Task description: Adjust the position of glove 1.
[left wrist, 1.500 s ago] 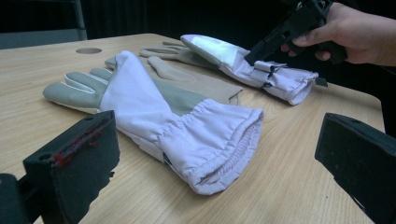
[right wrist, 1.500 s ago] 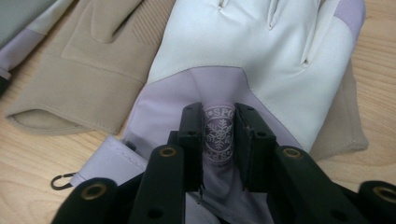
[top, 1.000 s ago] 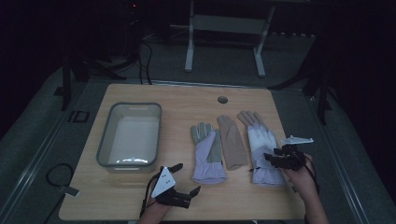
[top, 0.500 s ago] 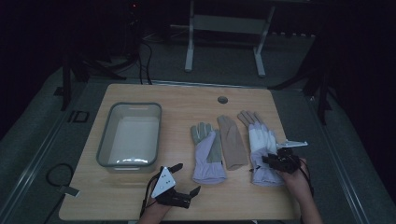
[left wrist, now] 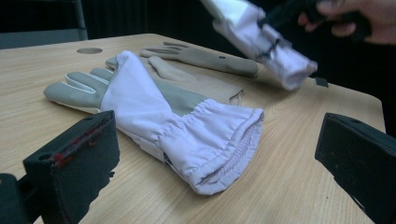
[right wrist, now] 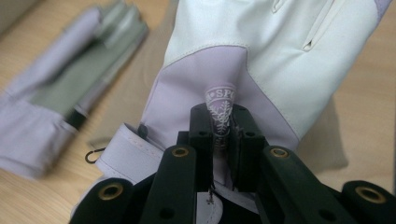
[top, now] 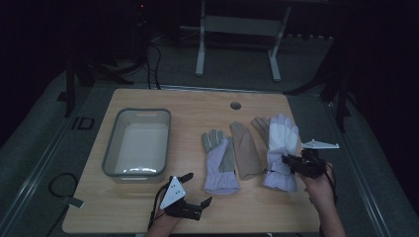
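While the white glove [top: 282, 148] hangs partly lifted off the table [top: 197, 101], its cuff fabric sits pinched between the right gripper [top: 288, 162] jaws, which have just closed. Left of it, the bin [top: 110, 148] holds nothing; the left gripper [top: 196, 190] gapes.

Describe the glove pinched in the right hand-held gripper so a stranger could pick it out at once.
Start at the wooden table and pass the clear bin on its left to the row of gloves on the right half. The outermost glove is the one, its cuff end lifted off the wood by the right hand-held gripper. Unlike the grey-palmed lavender glove and flat tan glove beside it, it shows white.
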Action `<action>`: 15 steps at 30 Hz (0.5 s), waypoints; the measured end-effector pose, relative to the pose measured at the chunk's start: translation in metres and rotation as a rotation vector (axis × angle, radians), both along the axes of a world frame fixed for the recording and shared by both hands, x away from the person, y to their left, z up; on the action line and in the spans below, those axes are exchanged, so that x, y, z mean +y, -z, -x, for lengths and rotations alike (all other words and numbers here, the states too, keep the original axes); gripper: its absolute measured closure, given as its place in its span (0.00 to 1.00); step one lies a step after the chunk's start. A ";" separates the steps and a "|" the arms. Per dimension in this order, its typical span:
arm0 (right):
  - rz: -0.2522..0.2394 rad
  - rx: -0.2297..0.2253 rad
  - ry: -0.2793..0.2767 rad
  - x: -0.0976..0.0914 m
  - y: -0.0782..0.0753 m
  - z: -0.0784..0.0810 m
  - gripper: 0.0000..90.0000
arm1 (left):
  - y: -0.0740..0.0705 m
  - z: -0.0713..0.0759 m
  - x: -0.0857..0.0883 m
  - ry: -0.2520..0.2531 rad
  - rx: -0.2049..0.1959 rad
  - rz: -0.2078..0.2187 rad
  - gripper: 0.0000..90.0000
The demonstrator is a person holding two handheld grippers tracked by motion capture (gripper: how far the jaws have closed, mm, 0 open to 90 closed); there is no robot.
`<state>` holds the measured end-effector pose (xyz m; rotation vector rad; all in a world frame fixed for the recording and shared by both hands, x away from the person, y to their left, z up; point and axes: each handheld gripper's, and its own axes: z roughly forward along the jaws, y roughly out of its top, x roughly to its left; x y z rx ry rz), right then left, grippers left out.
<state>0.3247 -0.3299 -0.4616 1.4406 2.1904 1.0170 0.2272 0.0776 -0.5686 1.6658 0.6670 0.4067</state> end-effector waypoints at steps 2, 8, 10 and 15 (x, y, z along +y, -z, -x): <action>0.005 -0.015 -0.005 0.007 -0.011 -0.001 0.90 | 0.000 0.000 0.000 0.000 0.001 -0.001 0.00; -0.003 -0.044 -0.044 0.040 -0.040 -0.003 0.90 | 0.000 0.001 -0.001 -0.010 -0.006 -0.007 0.00; -0.024 -0.043 -0.070 0.052 -0.046 -0.003 0.90 | 0.000 0.001 -0.001 -0.011 -0.008 -0.010 0.00; -0.019 -0.040 -0.099 0.080 -0.052 -0.003 0.90 | 0.000 0.001 -0.001 -0.008 -0.013 -0.011 0.00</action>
